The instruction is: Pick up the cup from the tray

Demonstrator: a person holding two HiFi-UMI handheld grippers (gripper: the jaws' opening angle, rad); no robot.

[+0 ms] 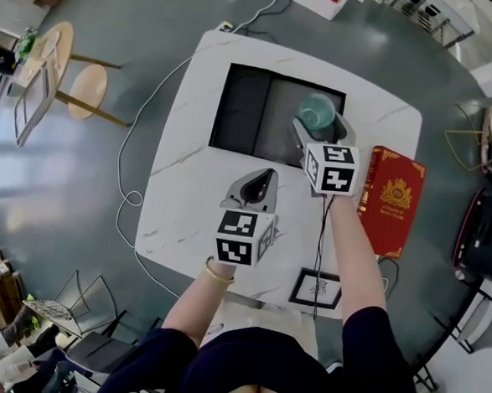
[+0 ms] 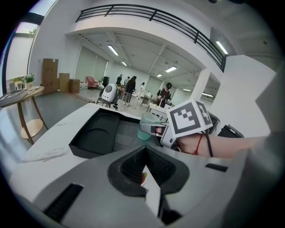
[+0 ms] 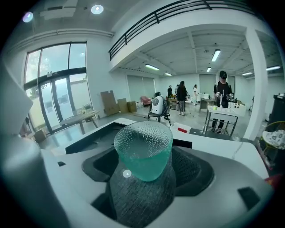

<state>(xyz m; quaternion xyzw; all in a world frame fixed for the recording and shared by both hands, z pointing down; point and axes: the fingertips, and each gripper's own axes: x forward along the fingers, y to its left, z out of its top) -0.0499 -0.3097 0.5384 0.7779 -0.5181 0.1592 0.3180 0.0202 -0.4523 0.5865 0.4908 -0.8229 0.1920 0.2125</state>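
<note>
Tray (image 1: pixel 244 107): right corner masked by right gripper (image 1: pixel 320 125), jaws spread wide around cup (image 1: pixel 317 111). Left gripper (image 1: pixel 267 176) closed, empty. Red book (image 1: pixel 390 201) alongside.

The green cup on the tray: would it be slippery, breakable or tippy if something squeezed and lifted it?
The cup looks like rigid, see-through glass or plastic, so possibly breakable. Its dimpled wall should aid grip. It narrows toward the base, so a nudge might tip it.
</note>
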